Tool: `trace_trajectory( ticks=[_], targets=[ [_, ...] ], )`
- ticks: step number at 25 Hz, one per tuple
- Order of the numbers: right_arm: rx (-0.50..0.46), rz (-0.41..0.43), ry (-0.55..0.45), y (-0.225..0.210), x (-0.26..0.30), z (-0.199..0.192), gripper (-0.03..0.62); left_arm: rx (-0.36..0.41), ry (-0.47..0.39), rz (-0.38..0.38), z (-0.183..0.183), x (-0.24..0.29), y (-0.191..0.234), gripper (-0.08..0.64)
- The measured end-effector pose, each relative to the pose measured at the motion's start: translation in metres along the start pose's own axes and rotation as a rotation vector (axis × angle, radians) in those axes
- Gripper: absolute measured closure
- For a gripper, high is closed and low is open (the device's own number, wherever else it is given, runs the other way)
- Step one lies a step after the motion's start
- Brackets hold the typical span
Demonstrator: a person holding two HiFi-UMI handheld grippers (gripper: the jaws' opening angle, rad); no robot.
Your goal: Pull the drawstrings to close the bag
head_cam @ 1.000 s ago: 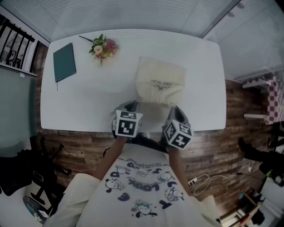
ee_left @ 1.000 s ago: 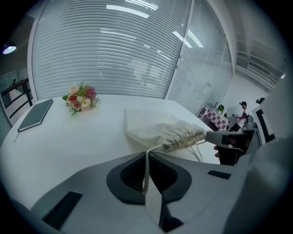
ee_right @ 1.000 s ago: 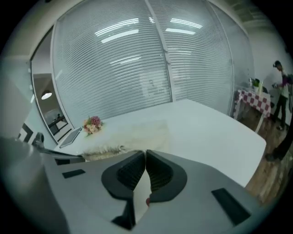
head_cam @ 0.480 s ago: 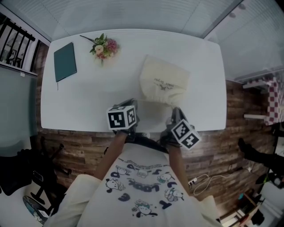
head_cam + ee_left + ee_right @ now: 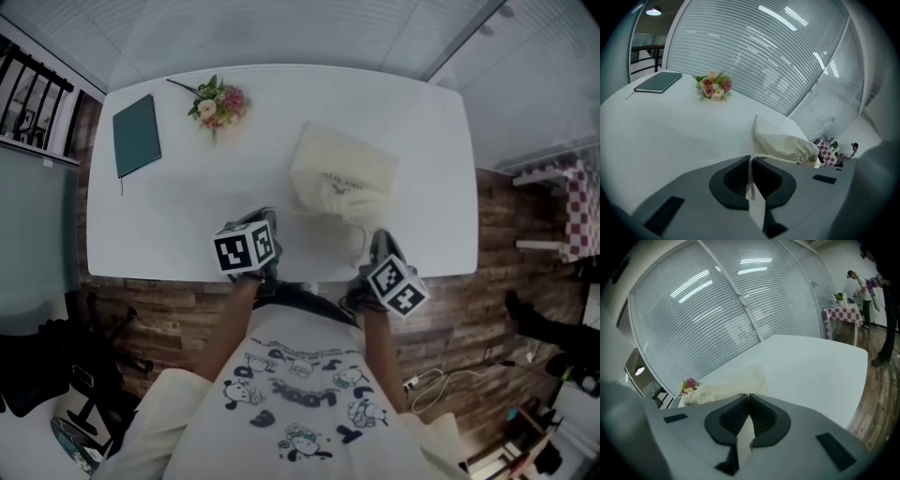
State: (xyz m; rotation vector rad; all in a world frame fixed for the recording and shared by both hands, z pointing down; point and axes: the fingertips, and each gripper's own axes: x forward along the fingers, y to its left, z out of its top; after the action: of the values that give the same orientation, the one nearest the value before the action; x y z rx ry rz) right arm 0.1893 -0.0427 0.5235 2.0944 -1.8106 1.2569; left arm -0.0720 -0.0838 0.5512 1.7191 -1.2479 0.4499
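Head view, cream bag (image 5: 342, 169) print illegible, left jaws clamp drawstring (image 5: 779, 159), right jaws closed.

Head view, 1.0 s span.
- Left gripper (image 5: 268, 217): shifted toward the lower left of the frame and rolled. Its marker cube (image 5: 246, 249) now shows 2 faces side by side.
- Right gripper (image 5: 374, 238): shifted toward the lower right and rolled. Its marker cube (image 5: 398, 286) sits lower.
- The gap between the 2 grippers is wider.
- Bag (image 5: 342, 167): turned slightly. Its near edge was broad and flat and is now bunched into a narrower puckered mouth (image 5: 343, 201).
- Drawstring (image 5: 780, 159): a longer stretch spans from the mouth to the left gripper.
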Motion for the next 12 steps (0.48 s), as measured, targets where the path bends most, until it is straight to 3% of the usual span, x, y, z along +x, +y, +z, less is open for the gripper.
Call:
trace_trajectory(
  ticks=[4, 9, 10, 12],
  targets=[
    [-0.060, 0.034, 0.028, 0.002, 0.002, -0.004, 0.575, 0.015, 0.010, 0.000, -0.009, 0.000, 0.002, 0.515],
    [-0.287, 0.070, 0.130, -0.001, -0.003, -0.026, 0.574, 0.191, 0.058, -0.016, -0.026, -0.004, -0.001, 0.507],
    [-0.327, 0.070, 0.147, -0.003, -0.005, -0.030, 0.572, 0.214, 0.062, -0.035, -0.027, -0.006, -0.002, 0.486],
    [-0.393, 0.071, 0.173, -0.006, -0.011, -0.035, 0.548, 0.254, 0.072, -0.065, -0.031, -0.011, -0.004, 0.349]
  ],
)
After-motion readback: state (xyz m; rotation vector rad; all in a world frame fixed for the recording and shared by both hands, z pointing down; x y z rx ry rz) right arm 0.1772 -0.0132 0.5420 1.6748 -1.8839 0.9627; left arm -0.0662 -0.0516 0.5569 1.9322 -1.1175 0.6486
